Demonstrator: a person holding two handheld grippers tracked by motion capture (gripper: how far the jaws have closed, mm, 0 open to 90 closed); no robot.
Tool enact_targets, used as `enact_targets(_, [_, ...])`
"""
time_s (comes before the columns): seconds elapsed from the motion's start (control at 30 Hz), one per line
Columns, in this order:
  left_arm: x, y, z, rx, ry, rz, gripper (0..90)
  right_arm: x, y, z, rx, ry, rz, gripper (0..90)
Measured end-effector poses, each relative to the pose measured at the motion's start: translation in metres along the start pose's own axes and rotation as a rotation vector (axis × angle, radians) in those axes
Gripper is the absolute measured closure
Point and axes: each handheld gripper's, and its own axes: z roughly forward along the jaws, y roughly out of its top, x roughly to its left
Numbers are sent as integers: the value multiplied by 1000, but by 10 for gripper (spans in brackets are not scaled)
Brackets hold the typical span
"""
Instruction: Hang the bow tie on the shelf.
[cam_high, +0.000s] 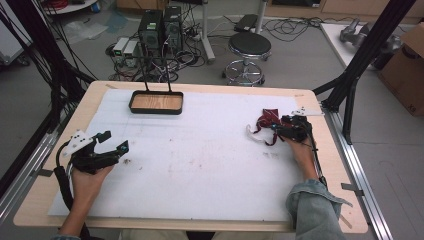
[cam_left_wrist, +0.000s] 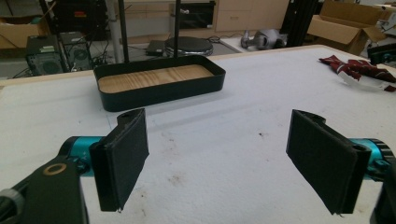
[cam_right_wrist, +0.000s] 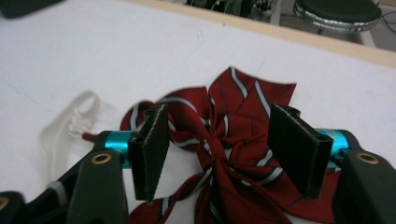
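White padding covers the wooden table (cam_high: 320, 150), with cables, computer towers and a stool on the floor beyond its far edge. At the right of the high view lies a red striped bow tie (cam_right_wrist: 224, 140) with a pale elastic strap (cam_right_wrist: 70, 123) trailing to its left. It looks light, soft and floppy, likely best pinched at the central knot. The right gripper (cam_right_wrist: 219, 149) is wide open, its jaws straddling that knot without clamping it. The left gripper (cam_left_wrist: 219, 158), at lower left, is also wide open and empty, facing a black tray (cam_left_wrist: 159, 95) with a wooden floor.
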Motion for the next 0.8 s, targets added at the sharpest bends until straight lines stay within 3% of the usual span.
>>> enact_targets(0.17, [0, 0, 1, 4, -5, 2, 210, 1, -2, 4, 30, -12, -11, 467])
enact_targets(0.37, [-2, -1, 1, 4, -6, 3, 211, 0, -1, 6, 47, -10, -11, 490])
enact_targets(0.57, [-1, 0, 0, 0, -7, 1, 210, 3, 3, 17, 151, -18, -37, 508])
enact_targets(0.8, [0, -1, 0, 5, -7, 2, 211, 5, 5, 19, 179, -22, -51, 709])
